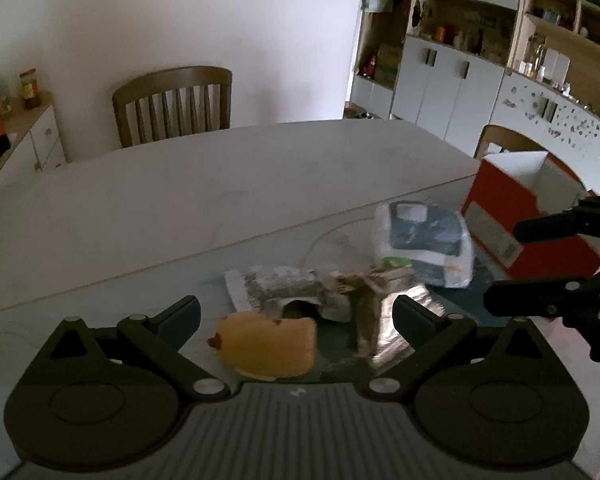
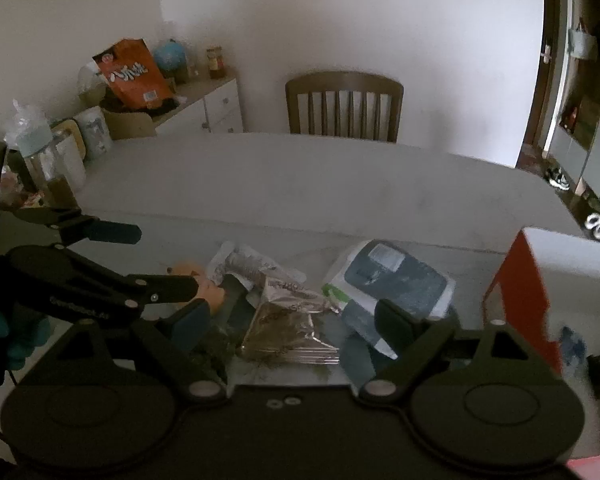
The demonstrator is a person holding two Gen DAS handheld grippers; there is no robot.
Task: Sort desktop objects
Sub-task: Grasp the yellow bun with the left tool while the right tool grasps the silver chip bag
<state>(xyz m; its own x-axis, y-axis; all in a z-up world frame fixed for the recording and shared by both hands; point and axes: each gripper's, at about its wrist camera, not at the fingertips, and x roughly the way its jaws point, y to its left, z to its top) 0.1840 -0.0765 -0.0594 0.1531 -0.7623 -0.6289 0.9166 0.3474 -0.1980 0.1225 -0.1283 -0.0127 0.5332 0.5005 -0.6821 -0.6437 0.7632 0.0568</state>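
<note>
Right now both tools hover low over a small heap of clutter on the white tabletop point(image 1: 180, 184). Left tool point(image 1: 296, 314) has its jaws spread, nothing pinched; a yellow sponge-like piece point(image 1: 268, 344) lies on the tabletop just below and between the fingers, not gripped as far as the view shows. Right tool point(image 2: 294, 316) also spread wide, nothing clamped; a shiny foil packet point(image 2: 288, 332) sits under the gap between its fingers. Behind the foil, a crumpled grey-white wrapper point(image 1: 276, 288) lies, touching the foil. A blue-and-white pack point(image 2: 396, 280) lies to the right of the foil, partly behind the right tool's right finger. A red-and-white open box point(image 1: 512, 208) stands at the right side of the heap, near the blue pack. From the right wrist view the left tool comes in from the left edge, its tips over the yellow piece, with a teal-gloved hand point(image 2: 16, 332) behind it. A wooden chair point(image 2: 344, 106) stands at the far side of the tabletop.
</note>
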